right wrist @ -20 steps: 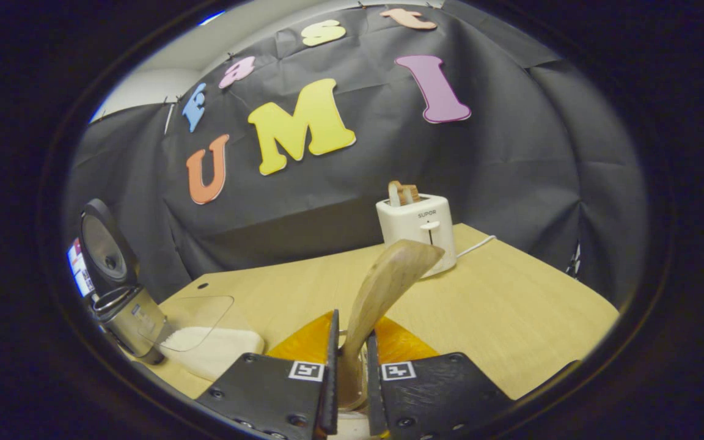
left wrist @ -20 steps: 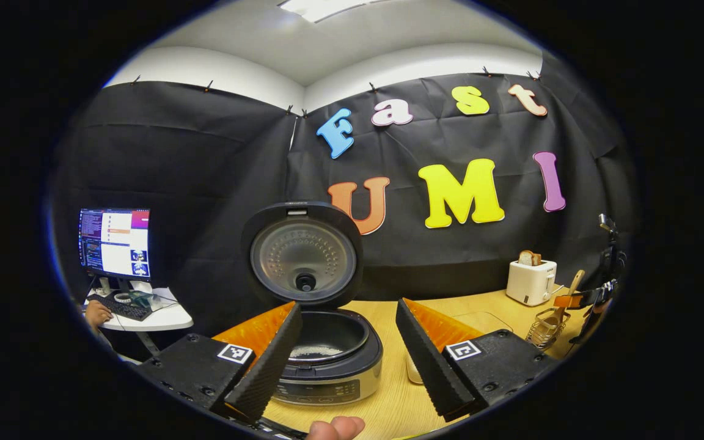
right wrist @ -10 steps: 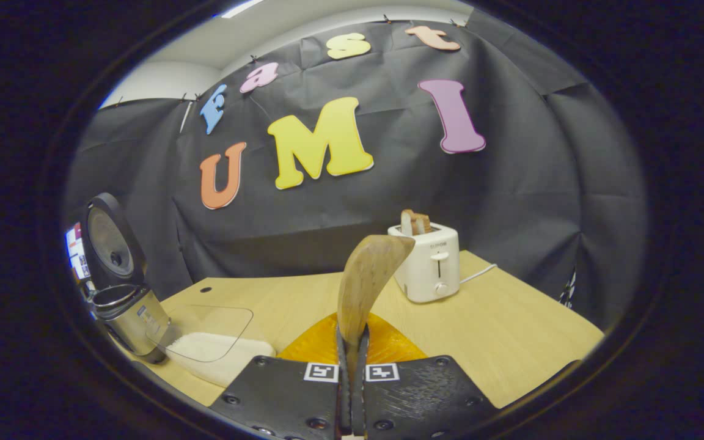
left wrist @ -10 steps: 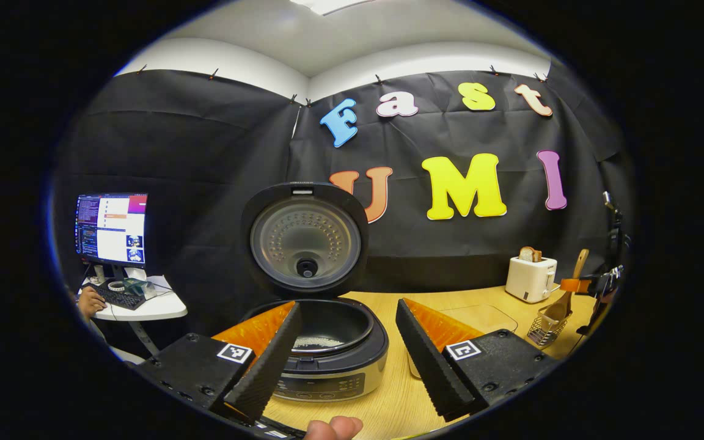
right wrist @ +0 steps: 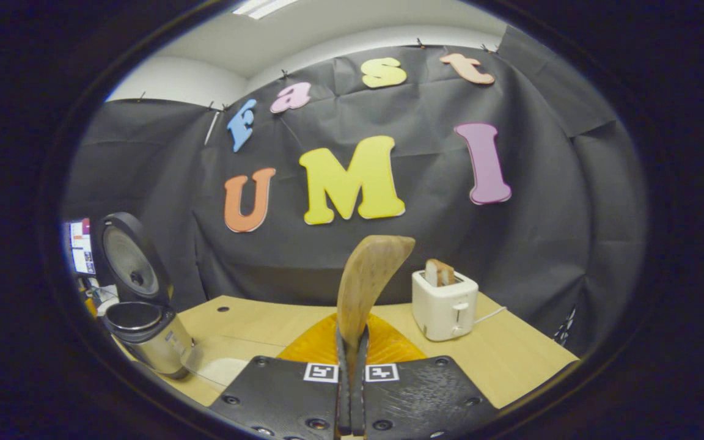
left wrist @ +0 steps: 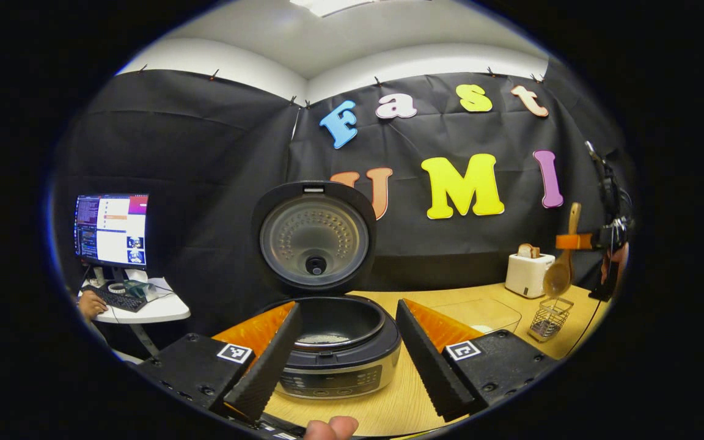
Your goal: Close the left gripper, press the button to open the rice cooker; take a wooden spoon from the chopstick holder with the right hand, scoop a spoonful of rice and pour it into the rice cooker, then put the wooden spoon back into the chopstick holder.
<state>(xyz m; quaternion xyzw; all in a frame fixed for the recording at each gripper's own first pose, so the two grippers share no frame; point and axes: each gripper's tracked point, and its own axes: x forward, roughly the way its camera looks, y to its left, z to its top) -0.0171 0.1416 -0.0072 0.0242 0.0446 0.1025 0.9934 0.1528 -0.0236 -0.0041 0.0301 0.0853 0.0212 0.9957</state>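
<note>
Two tools are present. The left tool (left wrist: 346, 348) stands with its fingers spread wide apart and nothing between them, low over the wooden worktop (left wrist: 388, 403), directly in front of the rice cooker (left wrist: 340, 360). The cooker's lid (left wrist: 314, 239) is raised upright; a thin layer of rice shows in the pot. A fingertip (left wrist: 330, 426) shows at the bottom edge of the left gripper view.

The right tool (right wrist: 352, 391) is clamped on the handle of the wooden spoon (right wrist: 367, 278). In the left gripper view the spoon (left wrist: 560, 275) hangs bowl-down, clear above the wire chopstick holder (left wrist: 546, 318).

A white toaster (right wrist: 445, 304) holding bread stands near the holder. A clear container (left wrist: 480, 315) sits between cooker and holder. At far left, a monitor (left wrist: 110, 227) and keyboard (left wrist: 117, 298) occupy a separate white table (left wrist: 156, 311), with a hand (left wrist: 89, 303) at the keyboard.
</note>
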